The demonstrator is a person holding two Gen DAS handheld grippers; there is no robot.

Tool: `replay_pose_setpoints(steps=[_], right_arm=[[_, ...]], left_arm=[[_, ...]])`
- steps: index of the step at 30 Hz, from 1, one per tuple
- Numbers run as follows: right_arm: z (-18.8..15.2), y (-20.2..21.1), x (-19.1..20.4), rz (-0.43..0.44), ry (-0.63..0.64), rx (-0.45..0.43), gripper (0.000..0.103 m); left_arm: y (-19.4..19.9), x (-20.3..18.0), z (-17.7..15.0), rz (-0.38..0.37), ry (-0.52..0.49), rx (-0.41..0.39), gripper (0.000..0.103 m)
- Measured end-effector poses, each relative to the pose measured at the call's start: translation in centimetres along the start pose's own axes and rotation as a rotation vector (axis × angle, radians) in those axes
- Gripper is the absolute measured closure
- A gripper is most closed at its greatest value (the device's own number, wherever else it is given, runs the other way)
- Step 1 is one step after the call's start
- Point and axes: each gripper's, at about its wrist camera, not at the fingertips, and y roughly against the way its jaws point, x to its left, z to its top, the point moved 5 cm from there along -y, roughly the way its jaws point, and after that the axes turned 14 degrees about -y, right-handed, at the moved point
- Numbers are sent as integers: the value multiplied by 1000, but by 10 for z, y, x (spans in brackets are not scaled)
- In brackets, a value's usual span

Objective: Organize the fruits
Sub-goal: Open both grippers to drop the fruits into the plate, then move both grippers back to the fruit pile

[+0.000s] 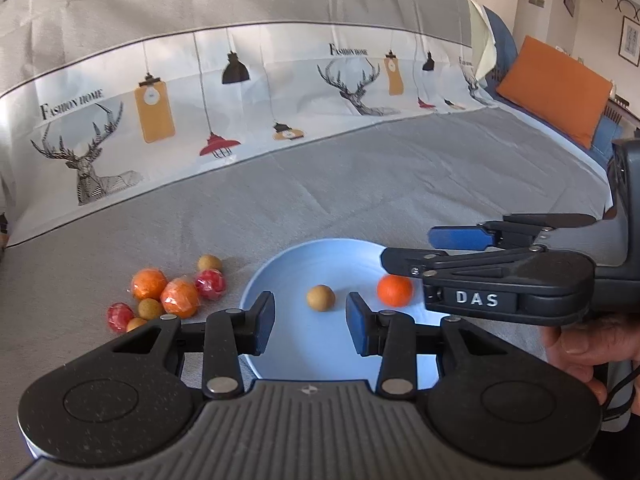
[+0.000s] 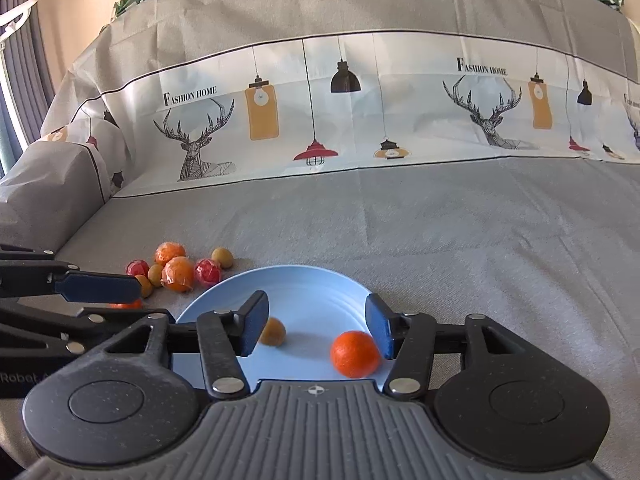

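Both claws are hovering over a light blue plate [image 2: 320,280] that is lying on a grey bed cover [image 2: 440,232]. The left claw [image 1: 311,316] is standing released, nothing between its blue pads; a small tan fruit [image 1: 320,297] is sitting on the plate just beyond the gap, touching neither finger. The right claw [image 2: 317,330] is also standing released: a bright orange fruit [image 2: 354,353] is resting on the plate between its fingers, close beside the right-hand pad, though no pad is pressing on it. The tan fruit is showing partly hidden behind the right claw's left-hand finger. Off the plate, to its left on the cover, a cluster of wrapped fruits [image 1: 176,296] is lying together: orange, red and tan ones, touching one another. A hand [image 1: 576,356] is gripping the right claw's handle.
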Motion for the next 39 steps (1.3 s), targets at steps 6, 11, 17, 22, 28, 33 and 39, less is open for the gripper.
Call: replay_pose_setpoints(steps=[6, 11, 17, 22, 28, 33, 39], right_arm=[[20, 28, 16, 50, -26, -80, 44], [35, 62, 33, 127, -27, -185, 38], [50, 89, 41, 197, -45, -264, 36], [57, 97, 42, 221, -68, -297, 34], [54, 94, 35, 207, -100, -283, 34], [45, 81, 30, 175, -91, -255, 34], [35, 57, 23, 141, -103, -204, 35]], left_arm=[[44, 9, 10, 404, -284, -123, 59], [81, 42, 9, 728, -455, -115, 59], [141, 63, 42, 799, -760, -189, 52], [194, 65, 93, 743, -583, -299, 35], [165, 54, 83, 575, -355, -284, 37], [113, 71, 46, 417, -114, -234, 70], [51, 116, -25, 284, 261, -2, 95]])
